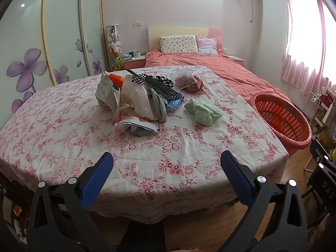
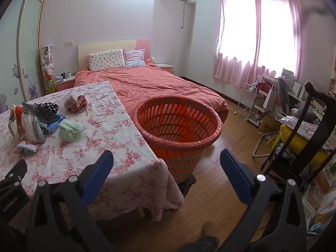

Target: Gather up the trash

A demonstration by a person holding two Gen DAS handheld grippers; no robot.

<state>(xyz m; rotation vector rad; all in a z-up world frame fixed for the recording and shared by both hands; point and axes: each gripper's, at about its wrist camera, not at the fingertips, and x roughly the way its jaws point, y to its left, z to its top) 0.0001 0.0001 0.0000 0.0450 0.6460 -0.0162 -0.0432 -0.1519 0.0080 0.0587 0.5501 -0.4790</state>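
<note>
A pile of trash lies on the floral-clothed table [image 1: 63, 130]: a crumpled white paper bag [image 1: 134, 98], a crumpled snack wrapper [image 1: 136, 126], a black-and-white checked item [image 1: 155, 84], a blue box [image 1: 175, 103], a crumpled green cloth [image 1: 203, 110] and a clear bag with brown contents [image 1: 185, 79]. An orange basket [image 2: 178, 126] lined with a bag stands right of the table. My left gripper [image 1: 167, 161] is open and empty above the table's near edge. My right gripper [image 2: 167, 159] is open and empty near the basket.
A bed with a coral cover [image 2: 147, 84] stands behind the table. A dark wooden chair [image 2: 315, 136], a white cart [image 2: 252, 103] and clutter fill the right side. Wardrobe doors [image 1: 63, 31] are at left. Wood floor [image 2: 220, 184] shows beside the basket.
</note>
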